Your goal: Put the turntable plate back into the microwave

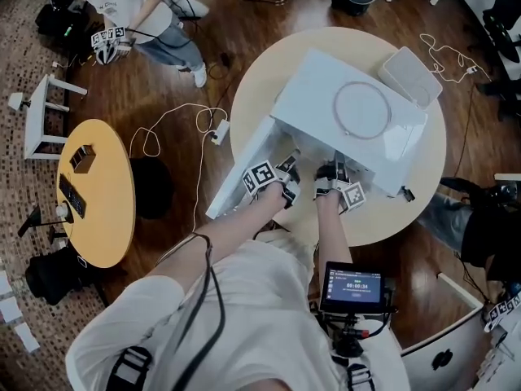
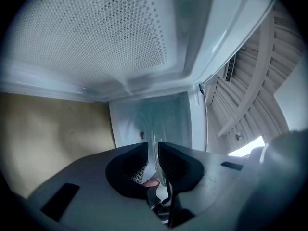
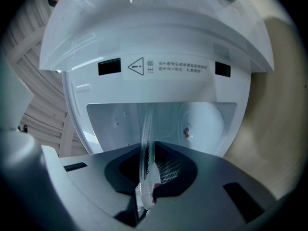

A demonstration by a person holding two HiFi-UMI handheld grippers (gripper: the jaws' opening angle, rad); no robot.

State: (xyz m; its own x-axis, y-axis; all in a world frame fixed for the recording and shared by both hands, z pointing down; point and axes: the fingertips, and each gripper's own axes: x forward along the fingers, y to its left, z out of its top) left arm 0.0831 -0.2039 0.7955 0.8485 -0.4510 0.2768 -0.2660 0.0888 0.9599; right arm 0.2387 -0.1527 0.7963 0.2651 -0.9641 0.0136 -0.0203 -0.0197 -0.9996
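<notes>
Round table (image 1: pixel 254 108) bore the microwave (image 1: pixel 321 96); left gripper (image 2: pixel 153 150) and right gripper (image 3: pixel 147 154) each clamped the plate (image 3: pixel 146 124) by its rim, wisely: likely slick, brittle glass.

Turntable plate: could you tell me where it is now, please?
The plate is clamped by the left gripper and right gripper, edge-on low centre in both views, at the mouth of the microwave.

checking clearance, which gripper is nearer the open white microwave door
Left. The left gripper sits beside the open white microwave door; the right gripper is beyond it, farther from the door. Both clamp the clear glass turntable plate.
</notes>
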